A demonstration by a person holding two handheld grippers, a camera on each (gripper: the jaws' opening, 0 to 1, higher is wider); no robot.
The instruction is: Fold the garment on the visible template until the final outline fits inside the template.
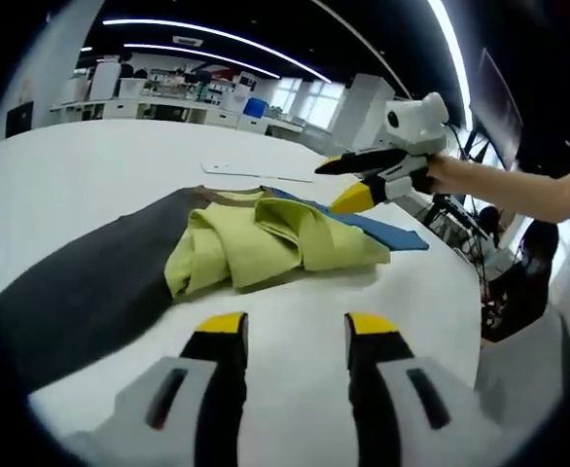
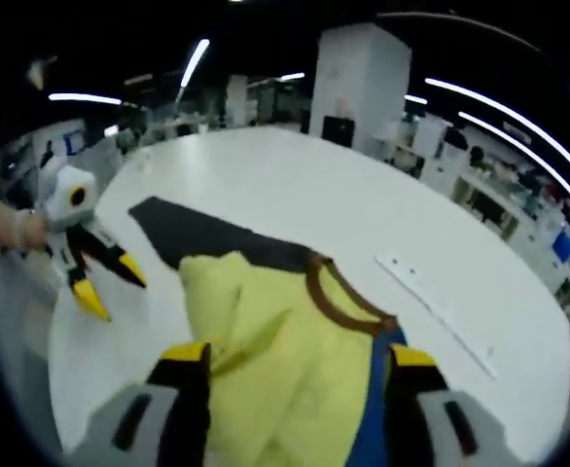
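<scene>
A crumpled yellow-green garment (image 1: 266,243) with a brown collar (image 2: 338,297) lies on the white table. It rests partly on a dark grey sheet (image 1: 100,282) and partly on a blue sheet (image 1: 387,232). My left gripper (image 1: 297,331) is open over bare table just short of the garment, with nothing between its jaws. My right gripper (image 1: 338,185), held by a hand, hovers open above the garment's far side. In the right gripper view the right gripper (image 2: 297,358) spans the garment (image 2: 266,350) from above, and the left gripper (image 2: 115,292) stands open at the left.
The white table (image 1: 90,175) is wide, and a thin white strip (image 2: 441,311) lies on it beyond the collar. The dark sheet (image 2: 217,238) runs off toward the table's far side. Desks, shelves and a white pillar stand in the room behind.
</scene>
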